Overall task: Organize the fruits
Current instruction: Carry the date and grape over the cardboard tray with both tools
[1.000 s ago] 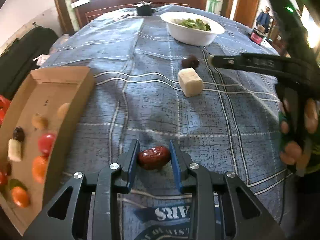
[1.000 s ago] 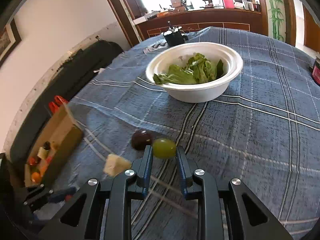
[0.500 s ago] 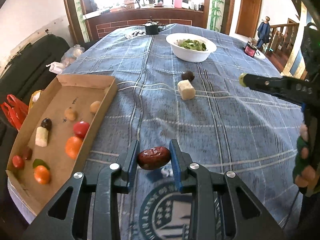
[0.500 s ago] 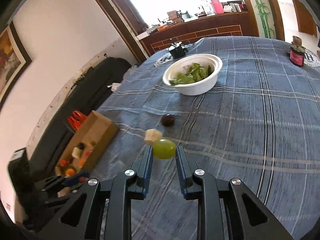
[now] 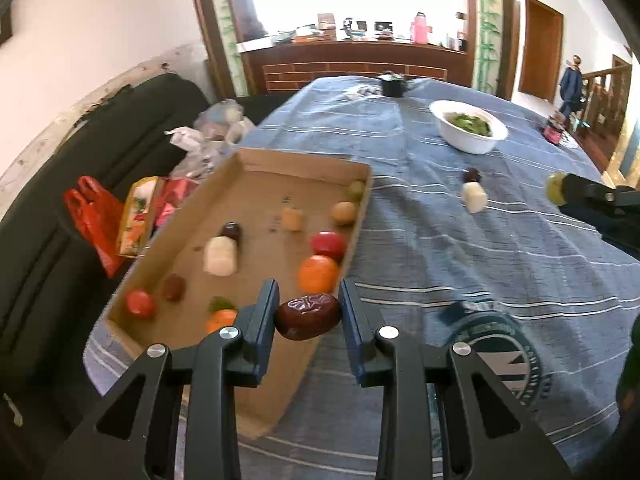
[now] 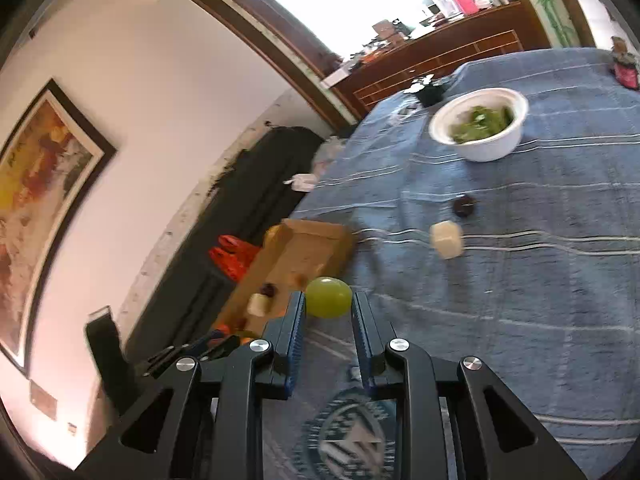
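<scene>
My left gripper [image 5: 307,316] is shut on a dark red date [image 5: 308,315] and holds it above the near right edge of the cardboard tray [image 5: 256,168]. The tray holds several fruits, among them an orange [image 5: 318,274] and a red tomato [image 5: 328,243]. My right gripper [image 6: 328,305] is shut on a green grape [image 6: 329,297], held above the table right of the tray [image 6: 320,236]; it also shows in the left wrist view [image 5: 560,189]. A pale cube [image 5: 474,197] and a dark plum [image 5: 472,175] lie on the blue cloth.
A white bowl of greens [image 5: 468,130] stands farther back on the table. A black cup [image 5: 393,84] sits at the far edge. Red bags [image 5: 96,216] and a dark sofa [image 5: 48,240] lie left of the table. A red jar [image 6: 626,68] stands at far right.
Both grippers have swung left toward the tray with their fruits held. The left gripper now hangs over the tray's edge; the tray looks larger and closer.
</scene>
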### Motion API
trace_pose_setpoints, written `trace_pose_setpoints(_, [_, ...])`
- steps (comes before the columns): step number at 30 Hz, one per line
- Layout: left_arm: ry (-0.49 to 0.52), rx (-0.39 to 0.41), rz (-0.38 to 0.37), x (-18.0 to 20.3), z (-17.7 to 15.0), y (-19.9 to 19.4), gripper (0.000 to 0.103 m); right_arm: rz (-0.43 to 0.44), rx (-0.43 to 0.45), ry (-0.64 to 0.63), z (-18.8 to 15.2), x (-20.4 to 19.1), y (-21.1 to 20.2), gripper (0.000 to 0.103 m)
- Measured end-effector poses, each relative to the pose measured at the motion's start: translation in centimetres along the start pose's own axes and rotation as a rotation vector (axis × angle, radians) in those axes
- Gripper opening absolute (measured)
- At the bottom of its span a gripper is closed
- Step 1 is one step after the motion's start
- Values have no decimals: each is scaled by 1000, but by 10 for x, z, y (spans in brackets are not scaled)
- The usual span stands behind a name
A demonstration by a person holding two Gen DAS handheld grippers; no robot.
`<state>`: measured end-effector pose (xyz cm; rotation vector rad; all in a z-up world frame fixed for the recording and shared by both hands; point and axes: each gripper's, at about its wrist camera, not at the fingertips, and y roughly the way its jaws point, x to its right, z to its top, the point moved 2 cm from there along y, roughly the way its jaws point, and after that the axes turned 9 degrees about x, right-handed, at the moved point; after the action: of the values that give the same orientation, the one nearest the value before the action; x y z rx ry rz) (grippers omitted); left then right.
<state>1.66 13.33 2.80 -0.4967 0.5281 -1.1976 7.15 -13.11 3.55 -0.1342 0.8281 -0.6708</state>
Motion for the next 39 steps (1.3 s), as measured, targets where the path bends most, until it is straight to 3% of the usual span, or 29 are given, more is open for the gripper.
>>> trace_pose_setpoints(7, [-49, 13, 43, -25, -2, -2, 28, 44, -10, 8, 1, -15, 8, 23])
trace_pose_setpoints(21, [-63, 16, 59, -32, -6, -2, 28, 57, -11, -23, 4, -30, 10, 23])
trace_pose_setpoints(39, [-158, -21, 135, -100, -25, 1, 28, 95, -71, -69, -2, -56, 53, 23])
